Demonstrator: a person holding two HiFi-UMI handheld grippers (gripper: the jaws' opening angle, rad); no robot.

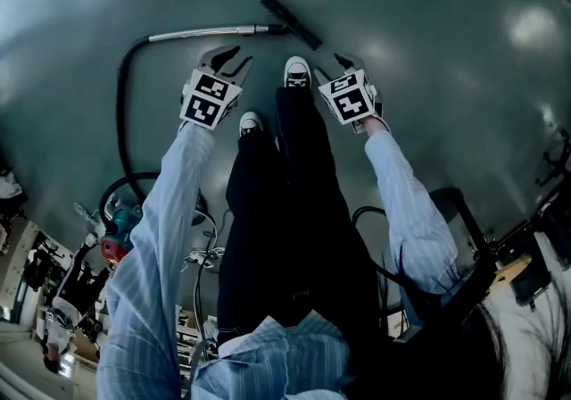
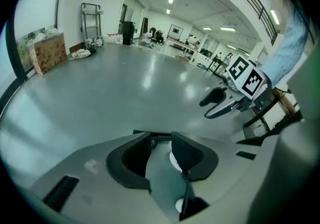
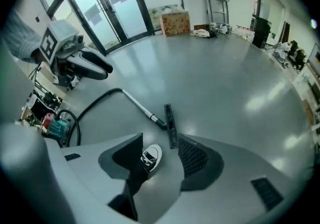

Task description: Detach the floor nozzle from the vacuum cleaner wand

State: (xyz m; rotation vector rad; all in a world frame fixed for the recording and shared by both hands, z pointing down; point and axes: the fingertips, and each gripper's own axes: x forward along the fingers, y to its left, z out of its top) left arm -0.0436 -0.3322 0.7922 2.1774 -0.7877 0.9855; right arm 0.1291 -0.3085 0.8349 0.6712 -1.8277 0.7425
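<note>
Sleeves (image 1: 183, 211) in pale stripes run down past dark trousers (image 1: 285, 211) to two white-toed shoes (image 1: 296, 70) on the grey floor (image 1: 428, 77). Beside the shoes, the left gripper (image 1: 234, 57) and the right gripper (image 1: 343, 59) hang over the floor. Each has its jaws apart and holds nothing. Past the front shoe lies the black floor nozzle (image 1: 292, 21), joined to the metal wand (image 1: 210, 31) and well apart from both grippers. A black hose (image 1: 125, 104) curves back from the wand on the left.
</note>
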